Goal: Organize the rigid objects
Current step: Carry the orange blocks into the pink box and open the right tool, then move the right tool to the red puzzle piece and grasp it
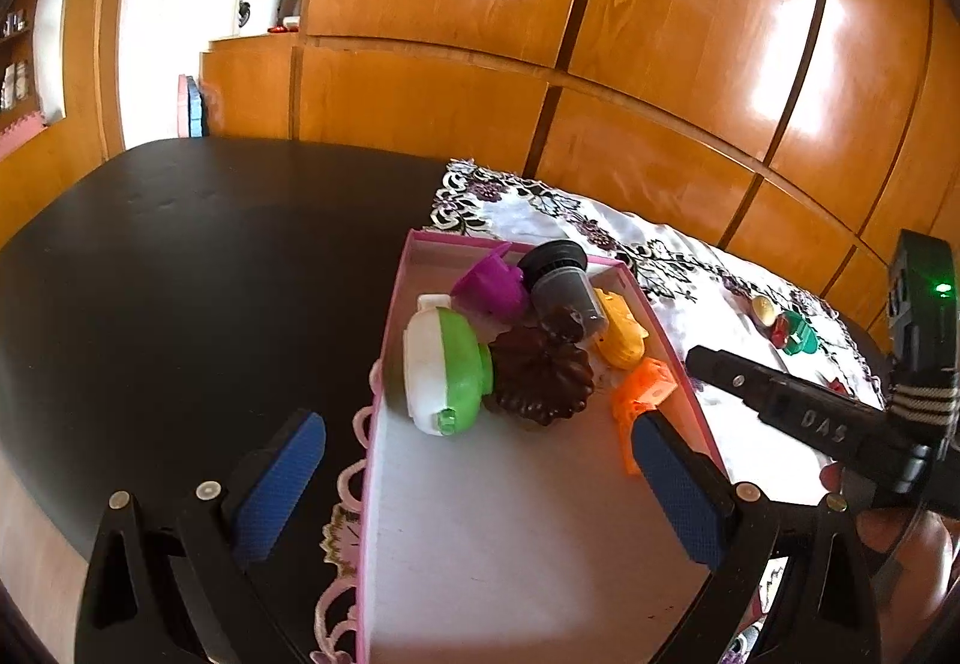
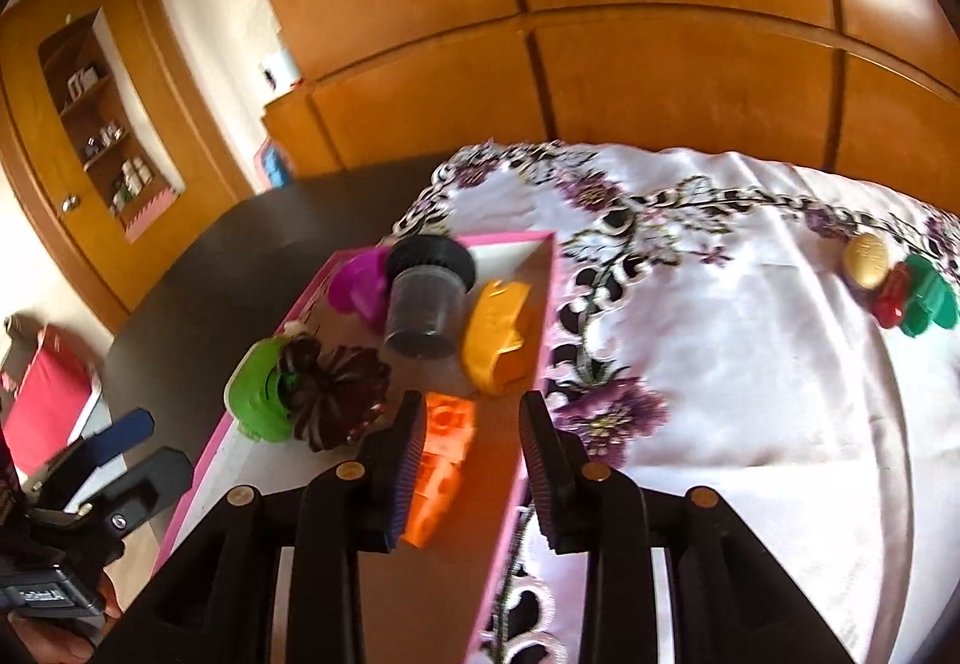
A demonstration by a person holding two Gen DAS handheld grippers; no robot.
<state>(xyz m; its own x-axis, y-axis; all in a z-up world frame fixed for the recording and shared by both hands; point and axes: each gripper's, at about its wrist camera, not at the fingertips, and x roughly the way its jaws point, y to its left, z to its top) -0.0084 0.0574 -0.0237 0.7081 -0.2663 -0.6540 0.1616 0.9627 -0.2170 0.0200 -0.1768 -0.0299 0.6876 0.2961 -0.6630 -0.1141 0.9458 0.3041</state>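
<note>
A pink box [image 1: 378,424] with a white floor lies half on the floral cloth. At its far end lie a green-and-white toy [image 1: 444,364], a brown flower-shaped mould [image 1: 540,376], a purple piece [image 1: 489,286], a grey jar with a black lid [image 1: 561,286] and a yellow piece [image 1: 621,331]. An orange piece [image 2: 444,454] lies by the box's right wall. My right gripper [image 2: 471,424] is open around it: the piece rests against the left pad, and the right pad stands apart above the wall. My left gripper [image 1: 480,484] is open wide and holds nothing, spanning the box's near end.
On the cloth [image 2: 720,352] to the right sit a gold egg-shaped piece [image 2: 867,259], a red piece [image 2: 891,298] and a green piece [image 2: 927,298]. The dark table [image 1: 180,274] stretches left. Wooden cupboard doors [image 1: 660,33] stand behind the table.
</note>
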